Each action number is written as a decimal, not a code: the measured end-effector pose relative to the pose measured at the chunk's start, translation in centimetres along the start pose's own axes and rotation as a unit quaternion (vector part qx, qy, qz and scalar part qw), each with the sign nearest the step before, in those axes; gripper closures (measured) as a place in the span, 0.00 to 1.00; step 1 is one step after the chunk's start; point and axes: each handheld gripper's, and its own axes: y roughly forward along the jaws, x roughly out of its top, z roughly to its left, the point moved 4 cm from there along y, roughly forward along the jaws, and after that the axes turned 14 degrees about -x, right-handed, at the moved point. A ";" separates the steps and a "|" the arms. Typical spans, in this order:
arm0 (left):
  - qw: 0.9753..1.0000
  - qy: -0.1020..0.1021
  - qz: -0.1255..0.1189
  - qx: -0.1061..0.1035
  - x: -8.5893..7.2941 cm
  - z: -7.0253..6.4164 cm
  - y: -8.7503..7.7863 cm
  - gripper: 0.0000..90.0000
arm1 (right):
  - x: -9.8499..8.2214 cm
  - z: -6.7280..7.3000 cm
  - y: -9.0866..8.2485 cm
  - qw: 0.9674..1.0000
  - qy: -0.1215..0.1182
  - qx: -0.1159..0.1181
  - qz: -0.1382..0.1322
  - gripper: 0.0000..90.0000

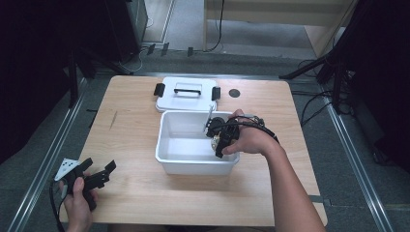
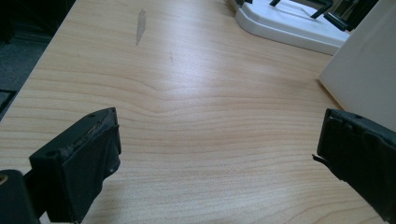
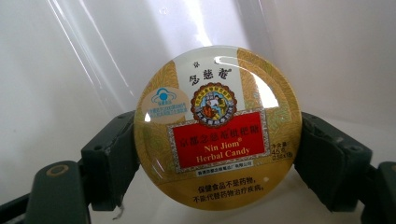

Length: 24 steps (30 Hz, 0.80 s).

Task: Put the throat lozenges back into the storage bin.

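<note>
The right tool (image 3: pixel 215 154) clamps a round, glossy gold candy tin (image 3: pixel 215 128) inside the white plastic bin (image 1: pixel 167 162); the left tool (image 2: pixel 215 158) gapes empty over the wood-grain table (image 2: pixel 187 93).

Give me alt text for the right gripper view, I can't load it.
A round gold tin labelled Nin Jiom Herbal Candy is clamped by its edges between the right gripper's two black jaws, its lid facing the camera. Behind it are the glossy white walls of the bin.
</note>
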 end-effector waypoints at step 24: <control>1.000 0.000 0.000 -0.001 0.0 0.0 0.0 0.00 | -0.2 0.0 -0.2 1.000 0.007 0.006 -0.009 0.24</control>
